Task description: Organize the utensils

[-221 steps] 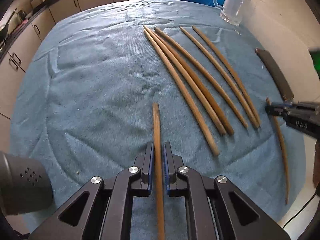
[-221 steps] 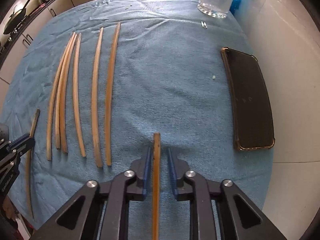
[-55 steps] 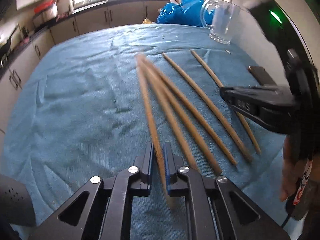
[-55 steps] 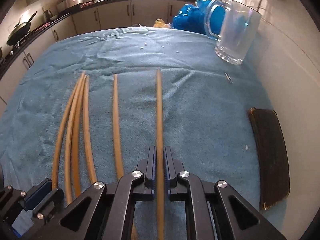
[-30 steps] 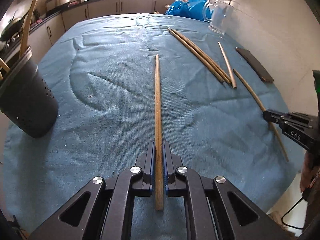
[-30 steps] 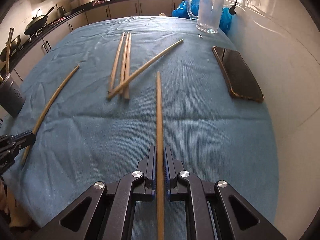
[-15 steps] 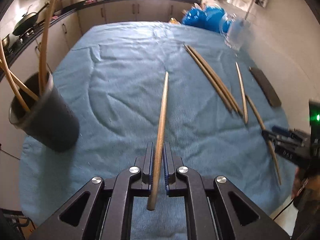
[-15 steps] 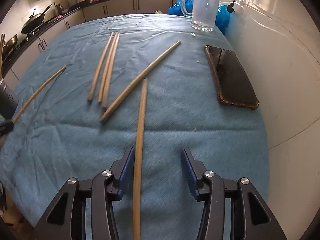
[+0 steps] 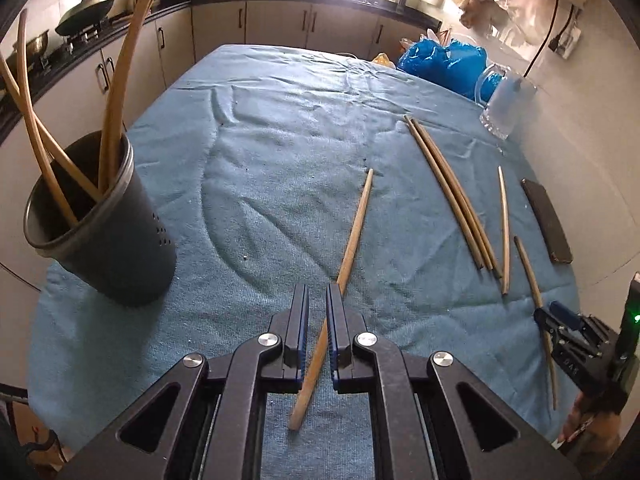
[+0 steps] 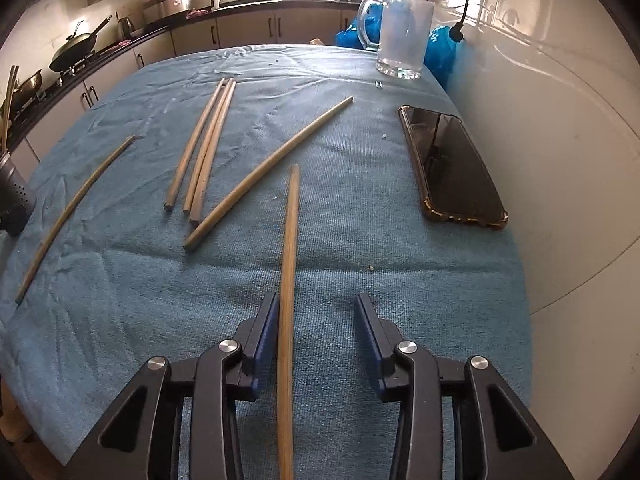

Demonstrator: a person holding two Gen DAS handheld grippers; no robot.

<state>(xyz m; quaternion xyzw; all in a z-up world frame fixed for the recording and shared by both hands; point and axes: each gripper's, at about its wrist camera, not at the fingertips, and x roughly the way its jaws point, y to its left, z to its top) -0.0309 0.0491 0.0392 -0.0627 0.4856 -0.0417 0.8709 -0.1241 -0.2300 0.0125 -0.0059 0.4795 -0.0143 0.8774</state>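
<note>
My left gripper (image 9: 318,320) has its jaws slightly apart, and a wooden stick (image 9: 352,236) lies loose on the blue cloth, running slantwise under them. A dark perforated holder (image 9: 108,236) with several sticks stands at the left. My right gripper (image 10: 316,312) is open; a wooden stick (image 10: 289,264) lies on the cloth between its jaws, against the left finger (image 10: 266,320). More sticks (image 10: 208,140) lie on the cloth ahead. The right gripper also shows in the left wrist view (image 9: 560,324).
A black phone (image 10: 452,168) lies near the wall on the right. A glass mug (image 10: 404,36) and blue bags (image 9: 440,60) stand at the far end. The table edge is close on the right and front. Kitchen cabinets run behind.
My left gripper has opened slightly and its stick has dropped onto the cloth, tilted to the right. My right gripper stays open over its released stick.
</note>
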